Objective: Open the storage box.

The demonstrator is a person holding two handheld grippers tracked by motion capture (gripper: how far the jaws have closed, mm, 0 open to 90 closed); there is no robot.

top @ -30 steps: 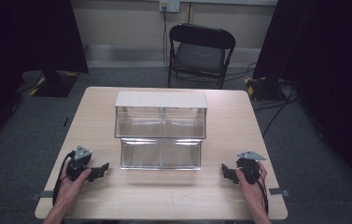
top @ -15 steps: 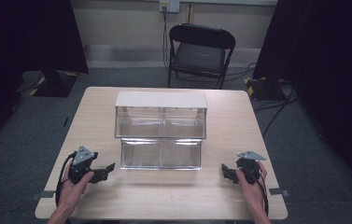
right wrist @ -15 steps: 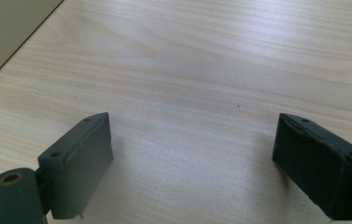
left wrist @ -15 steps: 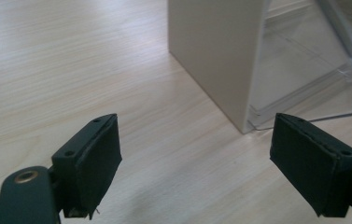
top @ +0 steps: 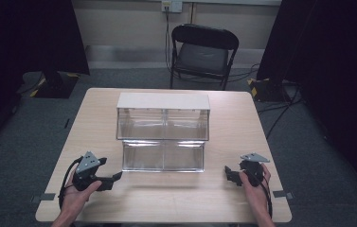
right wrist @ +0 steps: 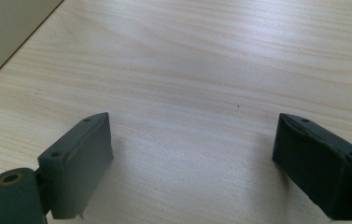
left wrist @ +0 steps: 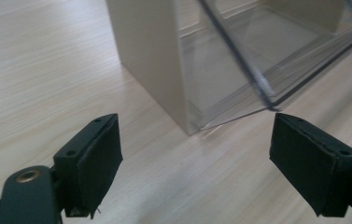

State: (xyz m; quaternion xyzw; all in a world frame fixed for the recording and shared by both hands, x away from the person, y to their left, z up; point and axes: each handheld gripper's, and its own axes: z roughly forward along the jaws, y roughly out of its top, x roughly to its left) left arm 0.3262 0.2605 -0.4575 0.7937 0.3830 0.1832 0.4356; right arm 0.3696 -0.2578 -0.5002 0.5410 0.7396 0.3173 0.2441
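While both grippers rest low at the near table edge | left gripper: jaws wide apart, near clear two-tier bin left corner | right gripper: jaws wide apart, holding nothing | bin stands mid-table between them.

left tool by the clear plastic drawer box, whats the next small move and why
Probably ease the left tool forward toward the near left corner of the two-tier clear plastic drawer box with the beige top. Its jaws stand wide open with nothing between them, and in the left gripper view that corner sits just ahead, apart from both. The right tool is also open over the bare pale wooden table.
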